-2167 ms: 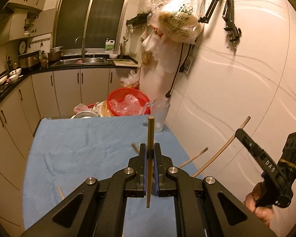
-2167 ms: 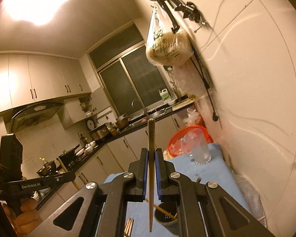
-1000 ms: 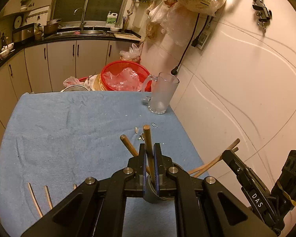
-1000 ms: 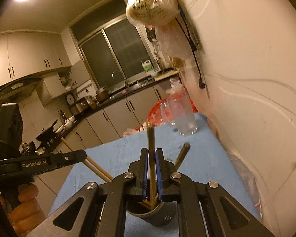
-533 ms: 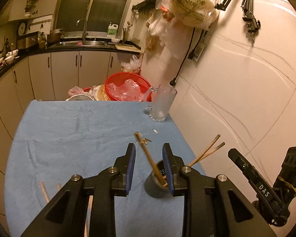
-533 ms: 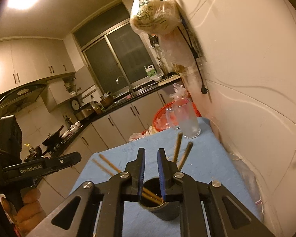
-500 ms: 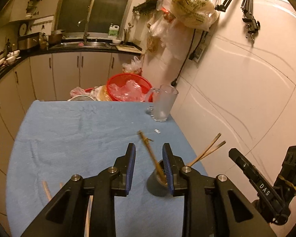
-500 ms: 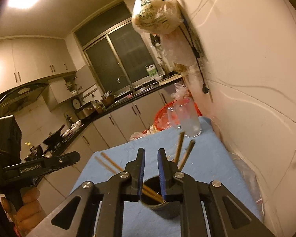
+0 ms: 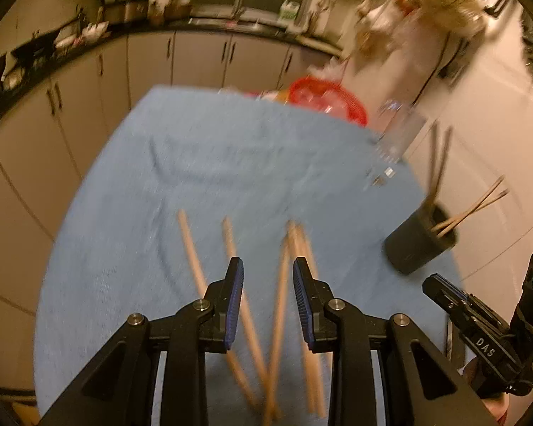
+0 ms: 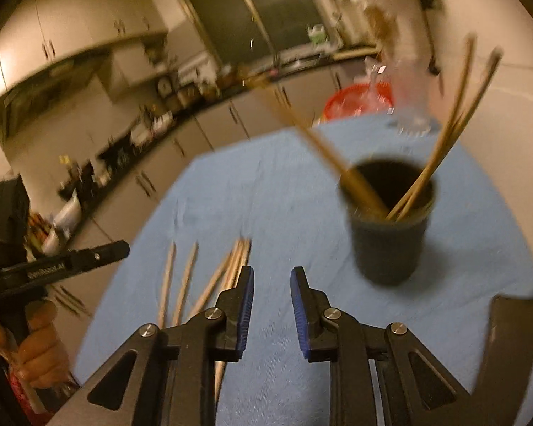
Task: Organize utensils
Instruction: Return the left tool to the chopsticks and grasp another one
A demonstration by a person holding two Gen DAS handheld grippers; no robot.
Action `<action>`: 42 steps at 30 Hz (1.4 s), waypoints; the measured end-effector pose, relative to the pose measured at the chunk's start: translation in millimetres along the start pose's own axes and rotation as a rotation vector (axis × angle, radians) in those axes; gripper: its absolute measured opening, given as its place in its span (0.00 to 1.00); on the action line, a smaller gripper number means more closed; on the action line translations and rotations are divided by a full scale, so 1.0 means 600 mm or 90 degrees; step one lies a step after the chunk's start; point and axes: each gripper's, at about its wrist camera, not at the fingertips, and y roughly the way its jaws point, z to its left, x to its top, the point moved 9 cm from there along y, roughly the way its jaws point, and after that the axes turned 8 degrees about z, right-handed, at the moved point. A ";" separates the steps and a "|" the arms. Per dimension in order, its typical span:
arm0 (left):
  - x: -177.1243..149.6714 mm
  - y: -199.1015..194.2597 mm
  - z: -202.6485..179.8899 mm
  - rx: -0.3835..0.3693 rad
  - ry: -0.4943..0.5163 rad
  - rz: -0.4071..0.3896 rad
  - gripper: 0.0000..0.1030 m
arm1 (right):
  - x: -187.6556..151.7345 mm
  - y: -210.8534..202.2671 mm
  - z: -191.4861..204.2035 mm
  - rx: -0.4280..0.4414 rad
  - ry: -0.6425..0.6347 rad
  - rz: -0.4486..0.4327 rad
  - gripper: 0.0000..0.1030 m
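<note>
1. Two views, both smeared with motion blur, so I am reading shapes more than detail.
2. My left gripper [image 9: 268, 277] has its jaws spread with nothing pinched; loose chopsticks [image 9: 280, 284] lie on the blue cloth [image 9: 213, 163] under the gap, their near ends cut off by the gripper body.
3. How many loose sticks there are I cannot say for sure (they cross and blur into each other near the bottom edge).
4. My right gripper [image 10: 272, 284] is opening its jaws, and only bare cloth shows between them.
5. Up and to the right of it stands the dark cup [image 10: 389, 234], upright on the cloth, with chopsticks in the cup [image 10: 440, 149] leaning out both ways; what sits at the bottom of the cup is too dark to see.
6. From the left wrist the same cup sits far right near the table edge, well apart from the loose pile.
7. A hand [image 10: 39, 351] grips the left tool's handle at the lower left of the right view, partly cut off by the frame.
8. Beyond the table I can make out a red basket [image 9: 330, 99] and a glass mug [image 9: 398, 135], both heavily blurred.
</note>
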 end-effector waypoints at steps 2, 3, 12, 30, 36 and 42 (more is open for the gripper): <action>-0.017 0.021 0.008 0.001 -0.006 0.020 0.28 | -0.021 0.030 0.008 -0.013 -0.018 0.023 0.23; -0.027 0.030 0.009 -0.001 -0.002 0.029 0.28 | -0.031 0.042 0.011 -0.023 -0.023 0.029 0.23; -0.051 0.102 -0.035 0.002 0.065 0.087 0.28 | -0.062 0.085 -0.022 -0.067 -0.008 0.047 0.23; 0.014 0.209 -0.060 0.099 0.124 0.103 0.28 | -0.072 0.106 -0.038 -0.034 0.017 0.064 0.23; 0.031 0.207 -0.033 0.114 0.081 0.089 0.07 | -0.073 0.106 -0.040 -0.031 0.020 0.064 0.23; 0.005 0.175 0.027 0.096 0.032 0.084 0.07 | -0.072 0.105 -0.034 -0.058 -0.004 0.075 0.23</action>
